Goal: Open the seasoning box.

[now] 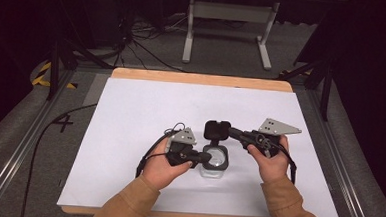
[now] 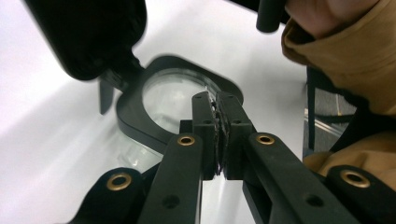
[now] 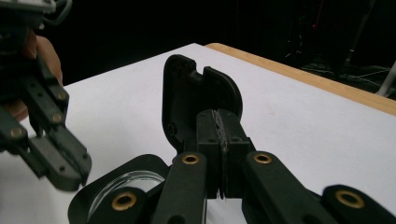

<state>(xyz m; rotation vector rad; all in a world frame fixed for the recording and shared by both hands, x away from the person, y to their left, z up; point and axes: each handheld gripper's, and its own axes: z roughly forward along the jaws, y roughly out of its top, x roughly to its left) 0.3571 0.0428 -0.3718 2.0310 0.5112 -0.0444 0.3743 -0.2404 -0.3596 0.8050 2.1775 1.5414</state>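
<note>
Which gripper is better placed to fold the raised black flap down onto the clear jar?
Right, likely: the right gripper sits shut at the upright flap; the left gripper is low at the jar rim.

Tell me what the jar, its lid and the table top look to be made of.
Jar: clear glass or hard plastic, glossy; the white surface shows through its walls. Which of the two, I can't tell.
Lid: black plastic, matt, with moulded edges; flipped up on the black collar.
Table top: light wood at the far edge, under a matt white sheet, likely paper or board.
</note>
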